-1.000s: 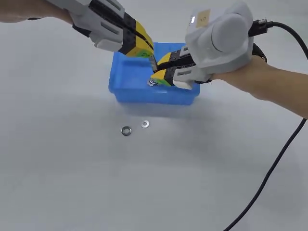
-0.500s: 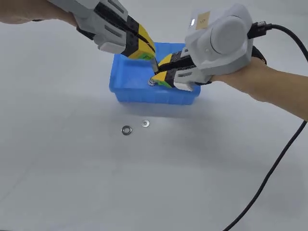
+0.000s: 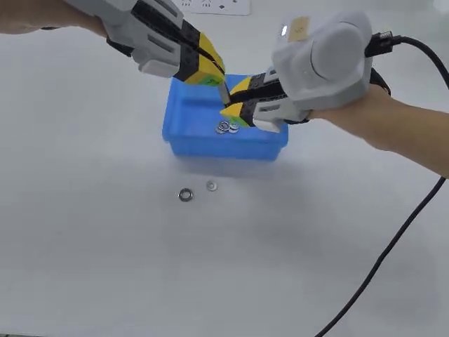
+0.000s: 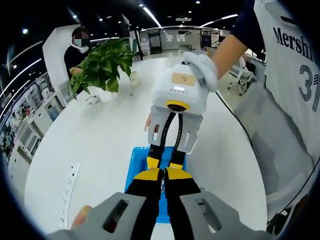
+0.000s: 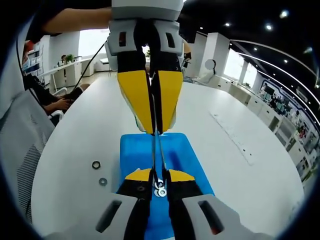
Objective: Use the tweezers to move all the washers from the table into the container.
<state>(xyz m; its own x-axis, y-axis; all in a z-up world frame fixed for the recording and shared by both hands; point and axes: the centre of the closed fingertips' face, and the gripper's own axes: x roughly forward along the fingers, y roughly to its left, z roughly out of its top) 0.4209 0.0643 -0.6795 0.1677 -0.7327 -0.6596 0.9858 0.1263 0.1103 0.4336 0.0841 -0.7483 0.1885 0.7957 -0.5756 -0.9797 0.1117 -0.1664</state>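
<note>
The left hand-held gripper (image 3: 212,74) is pressed together on the tweezers (image 5: 155,145), pinching their upper part between its yellow tips; the tweezers point down into the blue container (image 3: 203,147). The right hand-held gripper (image 3: 240,112) meets it almost tip to tip above the container; its jaws stand close with a slit between them; the tweezers' tips lie in that slit, and whether the jaws press them I cannot tell. On the right hand-held gripper's pale body sits a tan sticker (image 4: 183,78); the line of small dark print under it is too small to read surely; a black cable (image 3: 396,242) runs from its back end away over the counter (image 3: 105,260). Washers (image 3: 226,127) lie in a small cluster on the container's floor, just under the tweezers' tips. Two others lie on the counter just in front of the container's near wall: a darker washer (image 3: 185,195) and a paler washer (image 3: 212,185), near each other but apart. In the head view both hand-held grippers cover the container's far rim. Beyond the container a white power strip (image 5: 235,134) lies flat on the counter; farther off stands a leafy plant (image 4: 102,62); the person's shirt (image 4: 295,100) reads "Mershi", cut off at the edge, and "31".
</note>
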